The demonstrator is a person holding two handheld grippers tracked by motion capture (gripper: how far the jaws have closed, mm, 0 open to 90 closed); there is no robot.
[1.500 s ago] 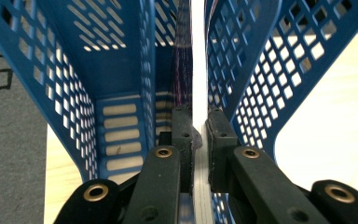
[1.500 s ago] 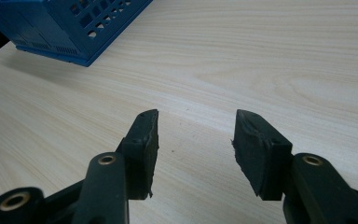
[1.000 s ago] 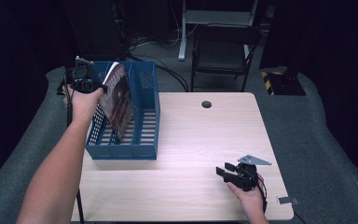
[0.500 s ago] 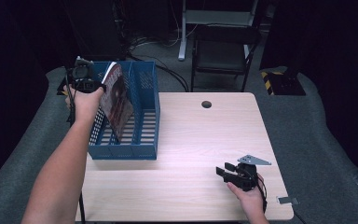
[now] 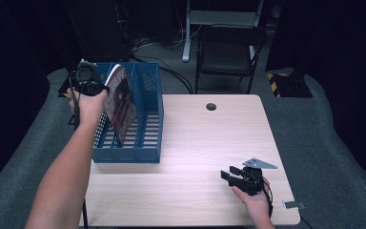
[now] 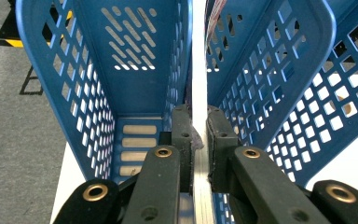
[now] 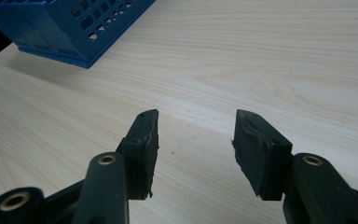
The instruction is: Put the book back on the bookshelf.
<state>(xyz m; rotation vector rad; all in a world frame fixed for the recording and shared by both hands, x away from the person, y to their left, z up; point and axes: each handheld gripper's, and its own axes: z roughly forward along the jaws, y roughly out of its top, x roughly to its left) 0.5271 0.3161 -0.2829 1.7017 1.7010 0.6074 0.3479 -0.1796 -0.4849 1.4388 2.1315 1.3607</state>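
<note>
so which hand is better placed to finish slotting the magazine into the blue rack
Left: its tool is already shut on the thin magazine, held over the blue plastic file rack. The right tool sits open near the table's front edge, well away from it.

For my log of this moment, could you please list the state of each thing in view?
Left gripper: shut on the magazine's edge.
Magazine: tilted, lower end inside the file rack.
Blue file rack: upright on the table, left slot empty.
Right gripper: open, holding nothing.
Chair: unoccupied.
</note>
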